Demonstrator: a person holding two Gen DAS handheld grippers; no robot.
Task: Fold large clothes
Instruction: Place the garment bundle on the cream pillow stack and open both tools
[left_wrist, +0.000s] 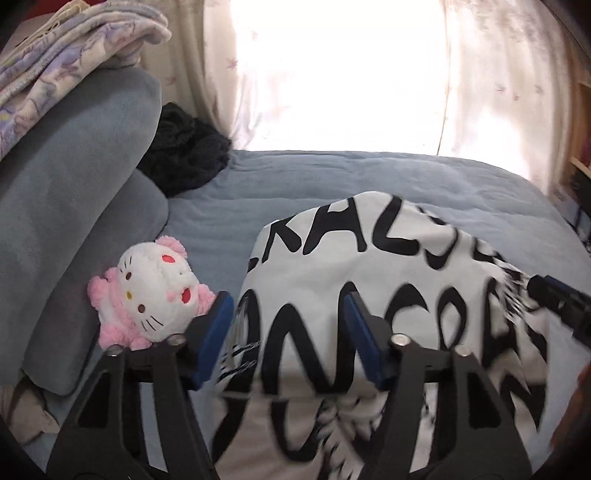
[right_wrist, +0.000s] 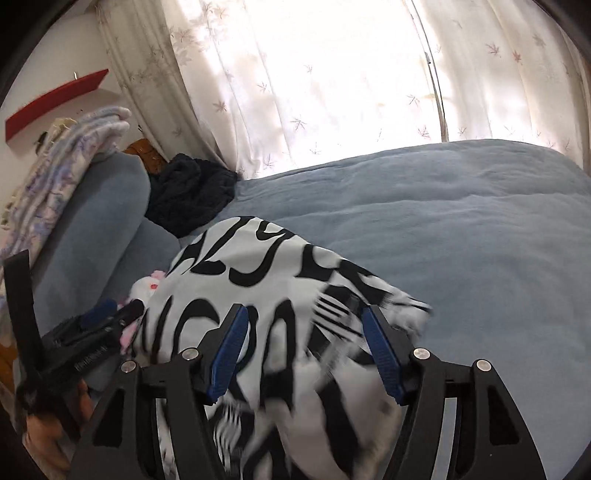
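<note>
**Ana:** Garment first: where is it? I see a white garment (left_wrist: 369, 266) with big black lettering, lying bunched on the blue-grey bed cover (left_wrist: 295, 177), near the bed's middle, with a pink-and-white cat plush (left_wrist: 151, 295) just beside its edge.

**Ben:** Agreed. From the right wrist view the same garment (right_wrist: 258, 295) mounds up under the camera, and the bare bed cover (right_wrist: 461, 221) stretches off toward the curtain (right_wrist: 314, 81). A dark knitted item (right_wrist: 188, 192) sits well apart by the pillows.

**Ana:** Jaws? The left gripper (left_wrist: 288, 332) stands parted over the cloth; I see no fabric pinched between its blue pads (left_wrist: 212, 339).

**Ben:** Same with the right gripper (right_wrist: 303, 350): released, its blue pads (right_wrist: 229, 354) spread, cloth beneath them but nothing clamped. The print there is blurred, so I can't say whether the fabric touches a pad.

**Ana:** So which step? I'd judge it's between grasps, with the garment folded or heaped partway and no neat rectangle yet.

**Ben:** Likely. The next move calls for finding two clean edges or corners on this mound, closing on a single layer at each, then lifting evenly so the fold lands flat. The plush sits close enough that the cloth could snag it.
</note>
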